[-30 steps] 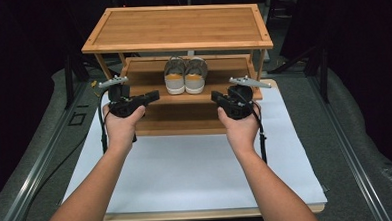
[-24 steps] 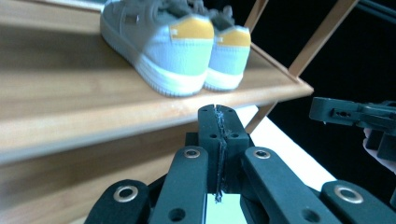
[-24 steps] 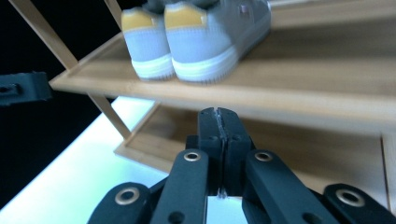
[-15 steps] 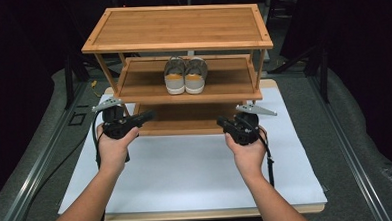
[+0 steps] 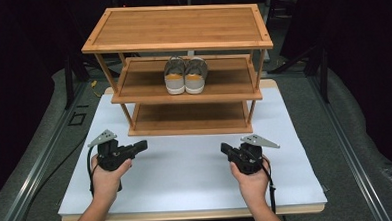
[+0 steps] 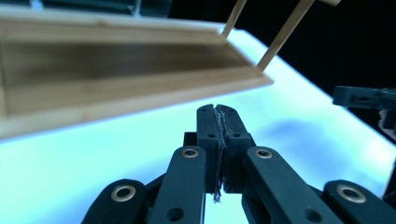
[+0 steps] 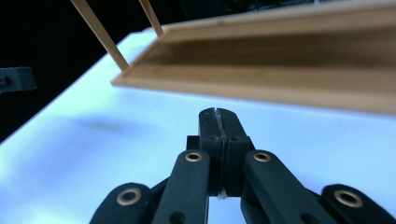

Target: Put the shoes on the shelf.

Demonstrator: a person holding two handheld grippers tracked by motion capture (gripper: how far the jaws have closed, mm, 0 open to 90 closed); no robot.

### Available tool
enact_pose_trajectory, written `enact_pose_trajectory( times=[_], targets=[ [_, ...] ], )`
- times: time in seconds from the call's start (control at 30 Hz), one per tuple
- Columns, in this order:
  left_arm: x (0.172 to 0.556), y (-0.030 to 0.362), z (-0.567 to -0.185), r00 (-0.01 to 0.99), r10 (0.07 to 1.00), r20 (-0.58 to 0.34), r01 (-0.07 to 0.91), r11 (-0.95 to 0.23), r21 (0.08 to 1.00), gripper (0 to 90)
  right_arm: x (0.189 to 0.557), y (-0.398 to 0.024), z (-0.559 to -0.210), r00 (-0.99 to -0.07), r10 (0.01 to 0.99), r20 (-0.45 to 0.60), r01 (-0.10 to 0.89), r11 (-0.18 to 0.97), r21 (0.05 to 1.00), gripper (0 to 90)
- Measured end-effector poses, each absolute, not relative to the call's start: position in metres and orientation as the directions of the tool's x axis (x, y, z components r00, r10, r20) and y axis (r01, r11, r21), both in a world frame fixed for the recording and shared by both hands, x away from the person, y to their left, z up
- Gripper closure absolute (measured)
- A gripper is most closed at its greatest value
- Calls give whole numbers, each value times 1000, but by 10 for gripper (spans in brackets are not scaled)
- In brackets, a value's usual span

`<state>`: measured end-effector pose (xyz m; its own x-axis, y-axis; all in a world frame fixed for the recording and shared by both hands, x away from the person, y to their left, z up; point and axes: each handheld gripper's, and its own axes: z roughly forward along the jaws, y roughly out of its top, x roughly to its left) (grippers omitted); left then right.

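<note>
High view: both shoes [image 5: 185,76] sit paired on the rack's [image 5: 181,41] middle shelf. The left tool [image 5: 141,145] and right tool [image 5: 225,149], jaws closed and empty, hover over the counter [image 5: 187,176]; the job looks done.

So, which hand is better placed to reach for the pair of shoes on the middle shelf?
Neither clearly, perhaps the left. The shoes sit slightly left of the rack's centre. The left gripper and right gripper are both shut, low over the white mat, about equally far.

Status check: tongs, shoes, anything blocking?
Left tongs and right tongs shut, empty, low over the white mat. Shoes paired on the rack's middle shelf. Nothing in the way.
</note>
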<state>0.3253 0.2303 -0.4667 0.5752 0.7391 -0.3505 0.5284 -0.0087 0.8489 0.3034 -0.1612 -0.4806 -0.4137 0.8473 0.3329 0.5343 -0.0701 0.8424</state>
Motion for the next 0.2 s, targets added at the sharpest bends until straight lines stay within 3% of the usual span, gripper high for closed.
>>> enact_pose_trajectory(
  times=[0.13,0.2],
  targets=[
    [319,239,-491,543,765,-345,554,-18,833,874,293,-161,-501,-428,854,296,536,-24,844,900],
    [319,239,-493,541,768,-342,553,-18,833,817,290,-158,-504,-463,842,277,520,5,854,851]
  ],
)
